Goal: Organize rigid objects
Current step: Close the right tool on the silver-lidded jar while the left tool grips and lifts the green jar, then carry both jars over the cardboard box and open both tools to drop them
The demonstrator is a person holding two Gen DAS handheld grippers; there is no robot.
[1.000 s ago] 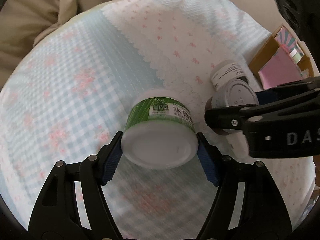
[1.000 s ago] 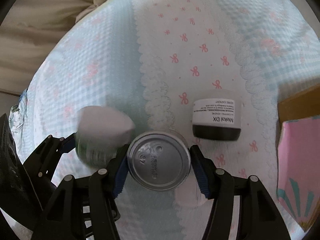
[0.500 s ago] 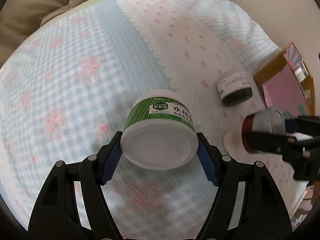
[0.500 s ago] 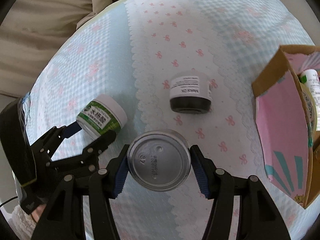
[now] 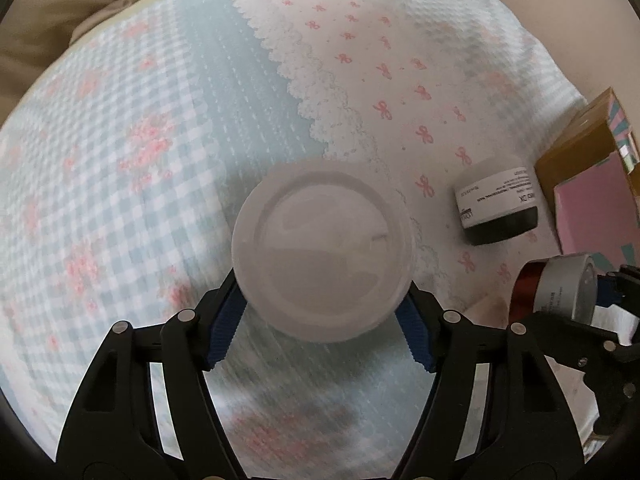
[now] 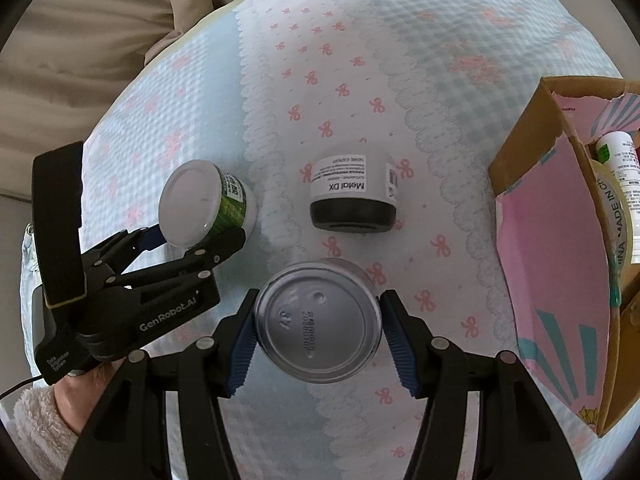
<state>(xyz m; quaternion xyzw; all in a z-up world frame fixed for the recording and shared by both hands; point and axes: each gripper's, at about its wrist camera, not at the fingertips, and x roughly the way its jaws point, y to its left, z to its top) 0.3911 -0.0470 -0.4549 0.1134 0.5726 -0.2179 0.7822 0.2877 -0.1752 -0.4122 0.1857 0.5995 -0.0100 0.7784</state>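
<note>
Both grippers carry loads above the quilted bedspread (image 6: 352, 60): the left gripper (image 5: 322, 312) clamps a green-labelled white jar (image 5: 322, 250), the right gripper (image 6: 318, 336) a metal can (image 6: 318, 320). Both look rigid, smooth and likely slippery, best pinched across their sides. A black-lidded Metal DX jar (image 6: 354, 196) lies at twelve o'clock of the can; the open cardboard box (image 6: 528, 152) waits at three o'clock, with clear room between.

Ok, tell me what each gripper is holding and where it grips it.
The left gripper clamps the green-labelled jar across its white lid's rim. The right gripper clamps the silver-ended can by opposite sides near its end.
</note>
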